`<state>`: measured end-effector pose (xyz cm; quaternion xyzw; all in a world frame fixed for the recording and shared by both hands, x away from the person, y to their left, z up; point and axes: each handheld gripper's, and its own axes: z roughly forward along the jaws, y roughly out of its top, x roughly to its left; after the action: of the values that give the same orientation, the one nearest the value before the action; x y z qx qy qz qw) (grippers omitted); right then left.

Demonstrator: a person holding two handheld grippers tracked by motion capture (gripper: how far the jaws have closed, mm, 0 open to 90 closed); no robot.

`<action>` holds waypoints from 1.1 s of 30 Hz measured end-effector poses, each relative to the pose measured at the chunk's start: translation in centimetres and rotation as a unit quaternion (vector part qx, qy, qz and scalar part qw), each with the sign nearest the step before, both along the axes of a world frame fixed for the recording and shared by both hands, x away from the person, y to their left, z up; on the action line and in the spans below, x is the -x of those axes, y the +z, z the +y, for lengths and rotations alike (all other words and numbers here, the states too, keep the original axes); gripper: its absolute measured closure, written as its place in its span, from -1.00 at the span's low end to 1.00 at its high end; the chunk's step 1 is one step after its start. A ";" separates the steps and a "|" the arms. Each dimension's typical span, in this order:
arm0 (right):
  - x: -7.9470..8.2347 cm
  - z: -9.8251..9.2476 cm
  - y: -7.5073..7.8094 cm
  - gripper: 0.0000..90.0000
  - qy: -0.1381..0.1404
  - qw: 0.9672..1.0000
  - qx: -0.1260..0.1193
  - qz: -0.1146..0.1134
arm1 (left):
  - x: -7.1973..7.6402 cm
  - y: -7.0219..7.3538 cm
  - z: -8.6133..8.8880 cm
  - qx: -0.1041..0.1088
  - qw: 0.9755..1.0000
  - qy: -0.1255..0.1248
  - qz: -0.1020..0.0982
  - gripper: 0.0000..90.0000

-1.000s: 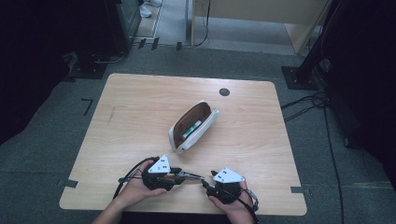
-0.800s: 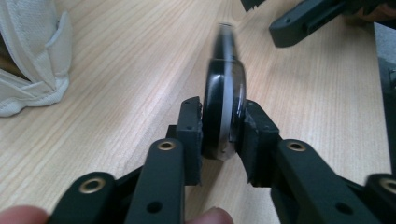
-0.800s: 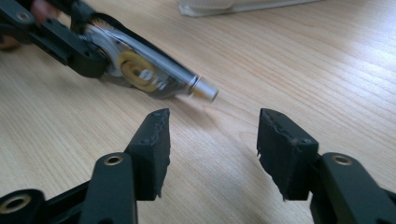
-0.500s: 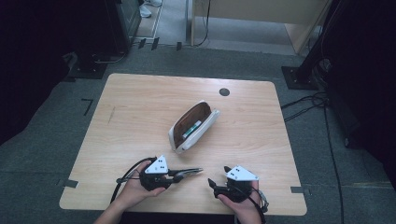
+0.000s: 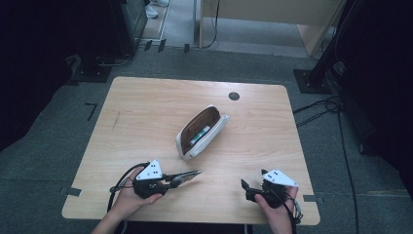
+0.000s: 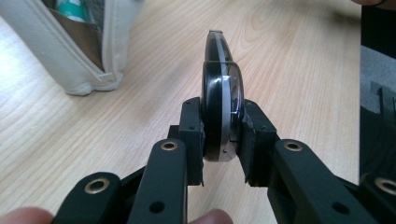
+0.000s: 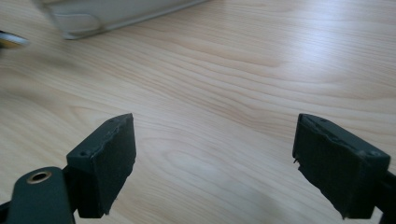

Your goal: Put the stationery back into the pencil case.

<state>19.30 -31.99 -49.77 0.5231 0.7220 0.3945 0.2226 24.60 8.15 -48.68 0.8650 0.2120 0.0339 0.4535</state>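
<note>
Black pen [image 6: 220,105], silver-striped, sits clamped in left gripper [image 6: 222,135]; right gripper [image 7: 215,163] gapes empty.

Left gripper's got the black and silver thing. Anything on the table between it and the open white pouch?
Nothing visible: bare wooden table lies between the slim black-and-silver object in the left gripper and the open white pouch.

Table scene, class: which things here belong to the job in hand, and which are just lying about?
Job in hand:
- left gripper, shut on a black-and-silver object
- open white pouch, something green and white inside
- right gripper, open

Lying about:
- dark round spot on the table
- floor cables
</note>
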 end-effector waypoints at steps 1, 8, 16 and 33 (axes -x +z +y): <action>0.0 -0.5 -0.1 -0.71 -0.004 1.000 0.004 0.001 | 0.0 0.2 0.2 0.002 1.000 0.001 -0.001 0.66; -0.1 -4.0 -0.9 -0.71 -0.049 0.998 0.019 0.018 | 0.0 1.5 1.3 0.016 1.000 0.018 -0.009 0.66; -0.3 -6.3 -2.1 -0.71 -0.082 0.995 0.036 0.045 | -0.6 3.5 2.3 0.026 0.999 0.037 -0.025 0.66; -0.5 -7.1 -2.8 -0.81 -0.092 0.993 0.048 0.051 | -3.1 6.5 1.5 0.050 0.993 0.103 -0.036 0.66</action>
<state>19.82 -39.07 -52.58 0.5951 0.6993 0.3106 0.2457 27.73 9.65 -42.20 0.8130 0.2846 0.1006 0.4979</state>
